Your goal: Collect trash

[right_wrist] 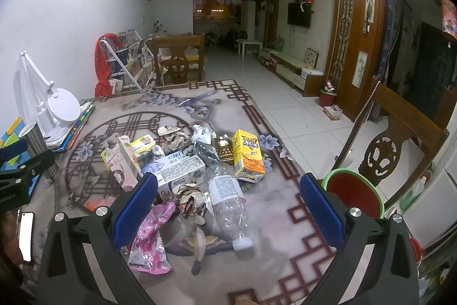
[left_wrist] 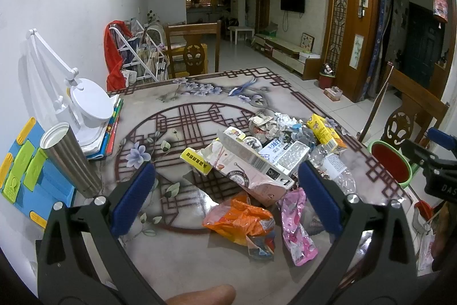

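Trash (right_wrist: 200,162) heaped on table (right_wrist: 285,219)

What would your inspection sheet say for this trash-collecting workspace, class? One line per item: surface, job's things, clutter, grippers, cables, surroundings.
Surface: patterned table, bare near the edge.
Job's things: clear bottle lying flat, yellow carton, pink wrapper, orange wrapper, crumpled paper.
Clutter: steel cup, white lamp, books beneath it.
Grippers: left gripper and right gripper both open, holding nothing.
Cables: nothing seen.
Surroundings: red bin beside the table, wooden chairs.
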The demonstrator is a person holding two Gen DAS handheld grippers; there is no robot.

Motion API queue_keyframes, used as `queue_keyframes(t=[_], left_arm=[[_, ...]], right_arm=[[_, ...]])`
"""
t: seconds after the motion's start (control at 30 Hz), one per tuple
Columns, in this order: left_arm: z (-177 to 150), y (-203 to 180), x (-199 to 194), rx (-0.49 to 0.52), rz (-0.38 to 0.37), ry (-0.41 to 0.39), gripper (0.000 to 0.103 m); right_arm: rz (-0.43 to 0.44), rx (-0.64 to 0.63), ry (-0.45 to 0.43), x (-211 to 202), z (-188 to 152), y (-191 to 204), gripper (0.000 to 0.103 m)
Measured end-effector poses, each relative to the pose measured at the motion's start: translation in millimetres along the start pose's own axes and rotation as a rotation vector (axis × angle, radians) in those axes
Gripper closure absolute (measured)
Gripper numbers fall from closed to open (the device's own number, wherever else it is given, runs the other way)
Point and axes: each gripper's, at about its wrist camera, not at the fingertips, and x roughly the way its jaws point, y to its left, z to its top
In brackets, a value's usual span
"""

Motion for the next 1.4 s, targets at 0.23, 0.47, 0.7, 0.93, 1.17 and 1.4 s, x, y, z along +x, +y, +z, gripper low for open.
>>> queue_keyframes(t=[0.23,0.47,0.7,0.93,1.17,1.4], left_arm=[[0.0,-0.2,0.4,0.000,0.000,0.002,0.005],[0.0,-0.3,0.8,-0.001,0.000,0.002,0.005],[0.1,-0.3,0.9,-0.001,-0.001,0.004,0.005],[0.1,-0.2,0.9,-0.001,-0.001,0.004,0.005],[0.2,-0.1,1.1,-0.001,-0.002,0.004,0.005],[0.2,-0.1,1.1,-0.003,-0.002,0.006,0.005]], right_arm=[[0.000,0.002,0.001,0.3,-0.2,-0.2,0.007],[0.001,0.001,0.000,0.7,-0.5,0.1,0.007],[0.001,0.003,0.001,1.6,-0.1,0.5,0.007],[0.001,0.003,0.005,2.0,0.6,0.5,0.007],[0.001,0.004,0.006,3.0,3.6,1.8,0.007],[0.001,0.003,0.009,3.2,0.1,0.0,0.007]])
